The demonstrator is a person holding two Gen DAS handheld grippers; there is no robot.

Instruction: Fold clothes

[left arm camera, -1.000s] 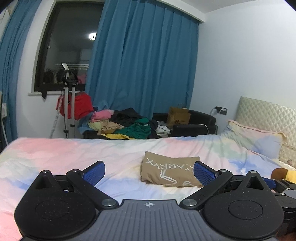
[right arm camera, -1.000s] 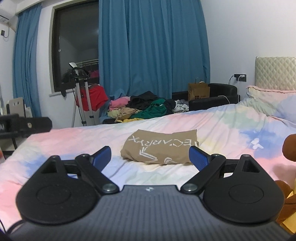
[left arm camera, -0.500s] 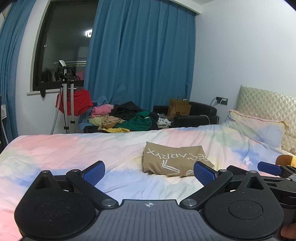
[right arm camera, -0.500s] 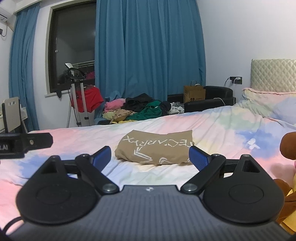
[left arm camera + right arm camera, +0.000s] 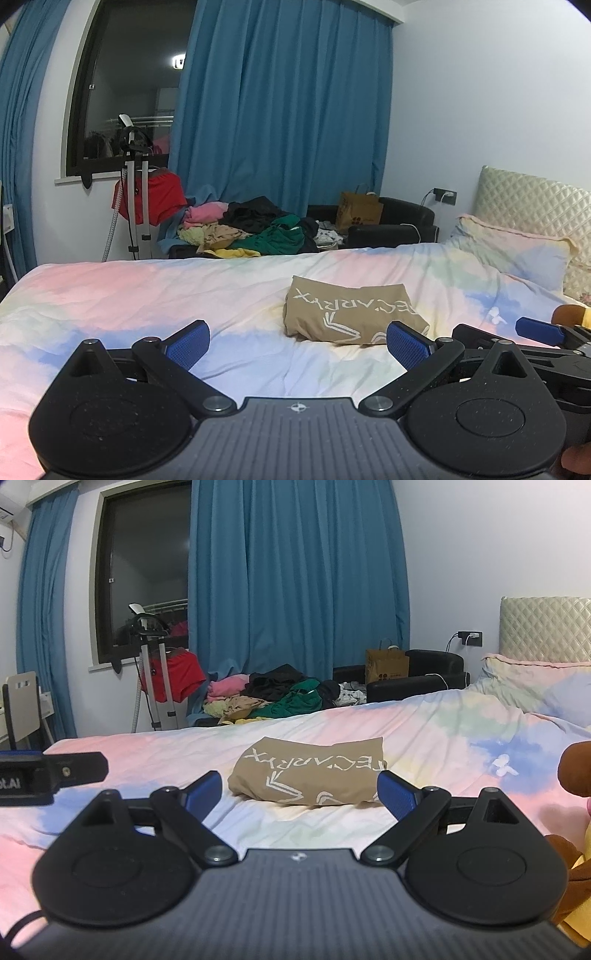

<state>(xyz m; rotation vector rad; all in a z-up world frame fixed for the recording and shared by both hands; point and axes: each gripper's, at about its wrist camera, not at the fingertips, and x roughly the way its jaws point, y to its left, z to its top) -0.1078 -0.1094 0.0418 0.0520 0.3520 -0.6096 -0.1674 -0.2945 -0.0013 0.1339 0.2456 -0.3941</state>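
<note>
the left gripper [image 5: 298,341] has its blue pads wide apart and holds nothing. the right gripper [image 5: 300,789] is spread wide too, also holding nothing. the folded tan shirt [image 5: 308,773] lies on the pastel bed [image 5: 443,734], ahead of both tools and not touching them. its white letters are upside down, hard to read. a brown plush toy [image 5: 576,771] is cut off at the right edge.

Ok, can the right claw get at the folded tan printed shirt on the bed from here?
Probably yes: the right claw is open, the folded tan printed shirt lies straight ahead on the pastel bedspread, nothing between.
</note>
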